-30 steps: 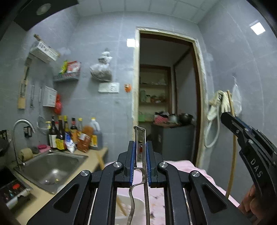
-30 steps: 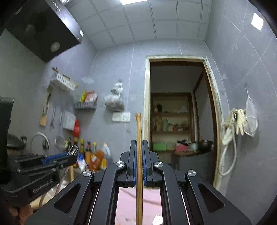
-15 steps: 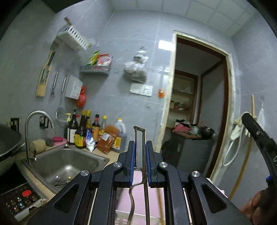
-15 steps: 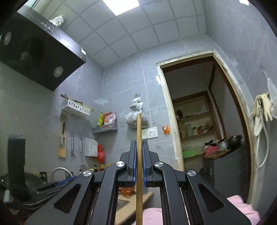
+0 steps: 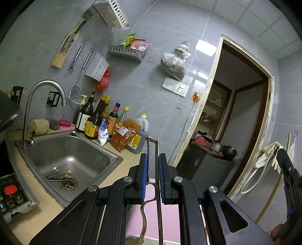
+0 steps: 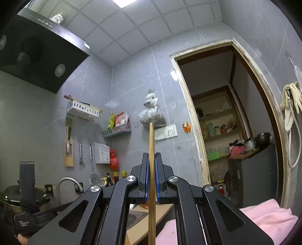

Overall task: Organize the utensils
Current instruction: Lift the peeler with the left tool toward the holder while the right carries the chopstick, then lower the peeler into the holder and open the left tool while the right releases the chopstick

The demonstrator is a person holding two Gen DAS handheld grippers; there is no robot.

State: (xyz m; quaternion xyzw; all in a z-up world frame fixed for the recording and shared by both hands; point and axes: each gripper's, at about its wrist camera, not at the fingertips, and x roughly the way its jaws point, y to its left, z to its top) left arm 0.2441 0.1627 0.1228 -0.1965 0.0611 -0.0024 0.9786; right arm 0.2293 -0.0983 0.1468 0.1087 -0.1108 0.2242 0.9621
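My left gripper (image 5: pixel 152 160) is shut on a metal utensil (image 5: pixel 156 150) whose loop-shaped handle end sticks up past the blue pads; its lower end is hidden below the frame. My right gripper (image 6: pixel 151 160) is shut on a wooden chopstick (image 6: pixel 151 143) that points up between the pads. The right gripper also shows at the right edge of the left wrist view (image 5: pixel 288 181), with the chopstick (image 5: pixel 271 199) slanting below it. The left gripper's body shows low at the left of the right wrist view (image 6: pixel 26 213). A white utensil basket (image 5: pixel 111 12) hangs high on the wall and also shows in the right wrist view (image 6: pixel 83 111).
A steel sink (image 5: pixel 62 162) with a tap (image 5: pixel 34 105) holds a spoon (image 5: pixel 53 171). Sauce bottles (image 5: pixel 98 118) line the back of the counter (image 5: pixel 120 169). Utensils (image 5: pixel 77 56) hang on the wall. A range hood (image 6: pixel 37 54) is up left. A doorway (image 5: pixel 236 116) is right. A pink cloth (image 6: pixel 264 216) lies below.
Both grippers have tilted upward and turned left, each still holding its utensil. The left view has rolled, bringing the sink and the wall basket more into view.
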